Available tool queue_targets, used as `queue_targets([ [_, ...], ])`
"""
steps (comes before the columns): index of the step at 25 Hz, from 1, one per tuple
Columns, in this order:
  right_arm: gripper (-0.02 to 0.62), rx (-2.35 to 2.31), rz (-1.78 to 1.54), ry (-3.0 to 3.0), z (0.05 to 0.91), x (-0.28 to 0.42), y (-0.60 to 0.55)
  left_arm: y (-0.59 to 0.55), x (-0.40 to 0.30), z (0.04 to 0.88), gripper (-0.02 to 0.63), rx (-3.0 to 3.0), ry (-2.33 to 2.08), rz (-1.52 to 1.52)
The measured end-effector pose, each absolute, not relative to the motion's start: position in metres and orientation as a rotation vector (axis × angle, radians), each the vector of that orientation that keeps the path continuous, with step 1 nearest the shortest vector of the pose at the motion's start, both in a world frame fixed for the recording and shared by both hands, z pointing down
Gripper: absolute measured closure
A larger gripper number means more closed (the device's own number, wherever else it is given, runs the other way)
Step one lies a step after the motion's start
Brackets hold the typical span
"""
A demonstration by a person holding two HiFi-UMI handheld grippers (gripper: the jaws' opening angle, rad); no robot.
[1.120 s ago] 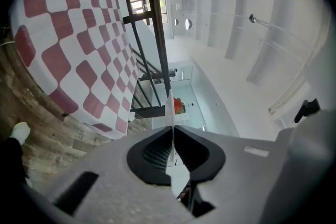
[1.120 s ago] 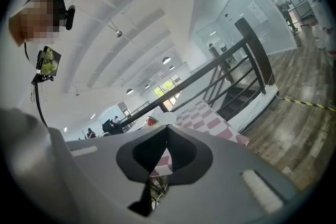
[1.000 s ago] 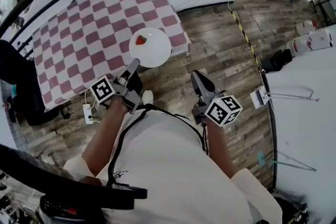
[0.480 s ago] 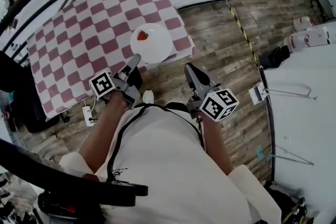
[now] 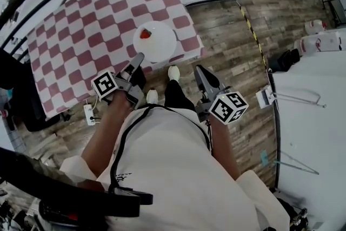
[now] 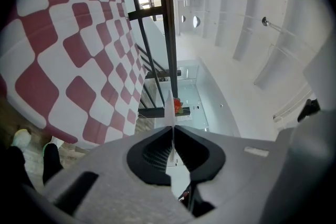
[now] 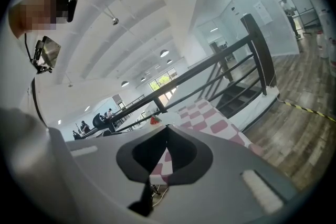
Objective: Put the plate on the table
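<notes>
My left gripper (image 5: pixel 139 58) is closed on the near rim of the white plate (image 5: pixel 158 45). In the left gripper view the rim runs as a thin white line straight between my two pads, which press on it from both sides. The plate lies level at the near edge of the checked table (image 5: pixel 81 35), close to the right corner as seen from my head. I cannot tell whether its underside touches the cloth. A small red fruit (image 5: pixel 145 34) sits on the plate's far left part.

My right gripper (image 5: pixel 198 68) is off the table, over the wooden floor (image 5: pixel 232 57) just right of that corner. Its jaws are shut together with nothing between them. It points toward the table and is well apart from the plate. My white shoes (image 5: pixel 173 73) show on the floor between the two grippers.
</notes>
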State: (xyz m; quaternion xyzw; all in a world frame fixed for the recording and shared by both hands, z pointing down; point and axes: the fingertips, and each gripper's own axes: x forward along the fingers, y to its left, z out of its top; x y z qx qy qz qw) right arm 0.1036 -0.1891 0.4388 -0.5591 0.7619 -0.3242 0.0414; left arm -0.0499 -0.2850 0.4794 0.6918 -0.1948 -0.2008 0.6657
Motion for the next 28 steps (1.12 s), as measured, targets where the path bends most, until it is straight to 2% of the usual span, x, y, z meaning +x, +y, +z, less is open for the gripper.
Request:
queue_targets([
  [17, 0.586, -1.453, -0.993, 2.563, 0.434, 0.154, -0.324, -0.375, -0.005, 0.473, 0.584, 1.554, -0.566, -0.58],
  [28, 0.586, -1.287, -1.071, 2.698, 0.452, 0.182, -0.399, -0.437, 0.027, 0.5, 0.584, 1.505, -0.658, -0.653],
])
